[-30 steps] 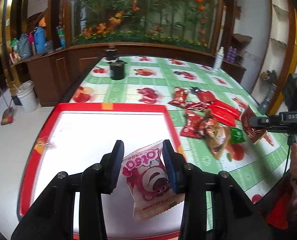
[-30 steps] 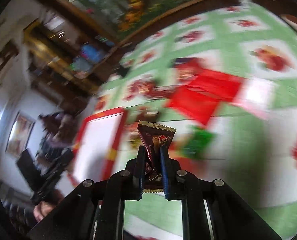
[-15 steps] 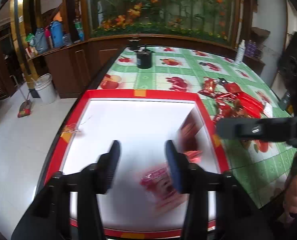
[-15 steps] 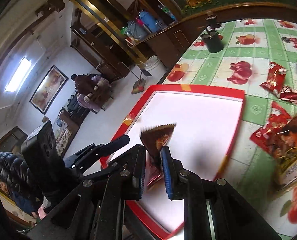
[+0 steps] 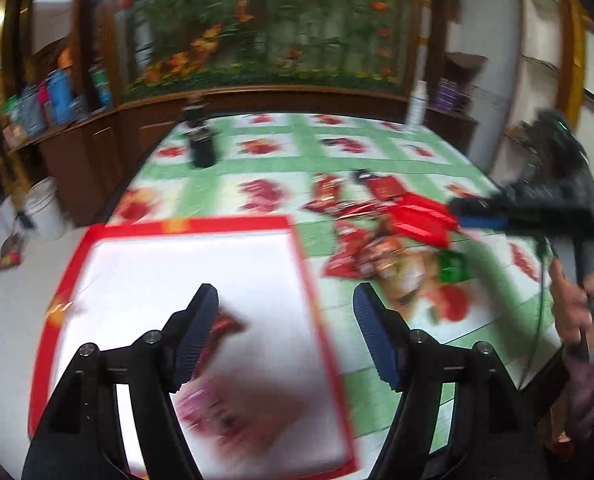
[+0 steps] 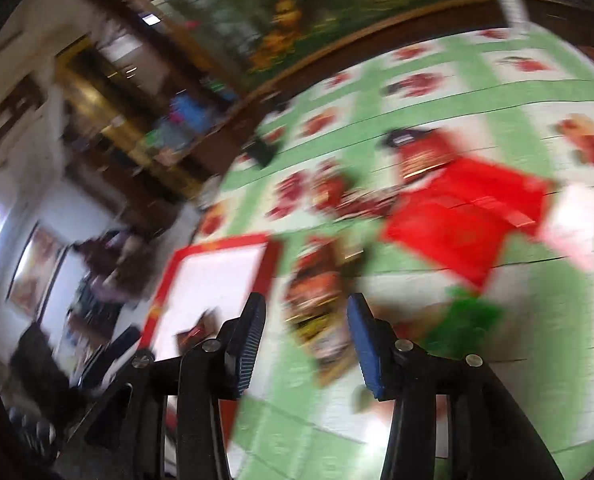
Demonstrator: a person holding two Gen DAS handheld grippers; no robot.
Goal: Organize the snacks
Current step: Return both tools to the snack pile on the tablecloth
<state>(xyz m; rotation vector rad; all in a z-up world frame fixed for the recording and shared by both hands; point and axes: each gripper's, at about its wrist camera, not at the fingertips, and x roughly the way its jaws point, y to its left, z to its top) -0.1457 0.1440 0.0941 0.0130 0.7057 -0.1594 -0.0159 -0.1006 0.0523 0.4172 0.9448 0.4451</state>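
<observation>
Left gripper [image 5: 285, 332] has its fingers [image 5: 201, 328] spread pretty wide and opening further, nothing pinched between them, just hanging over the right side of the red-rimmed white tray [image 5: 297, 248]. Down in the tray there's a pink snack packet [image 5: 233, 412], very smeared by blur, lying flat near the front edge, and a smaller dark red packet [image 5: 225, 326] just beside the left finger; can't tell if it touches the pad. Right gripper [image 6: 305, 332] is also empty, fingers [image 6: 251, 336] partway apart and opening, pointing down at the green-and-white fruit-print tabletop [image 6: 497, 92] with a brownish snack bag [image 6: 321, 312] lying on the cloth underneath the gap, not gripped. Around that is the rest of the snack pile [image 5: 377, 232]: flat red packets [image 6: 465, 220], a small green packet [image 6: 469, 320], a couple of dark red wrappers further back. From the right wrist view the tray sits just left of the pile with that dark packet in it. In the left wrist view the right gripper pokes in from the right edge, a hand [image 5: 577, 300] on its handle. Black cylinder [image 5: 203, 148] at the far end of the tabletop
</observation>
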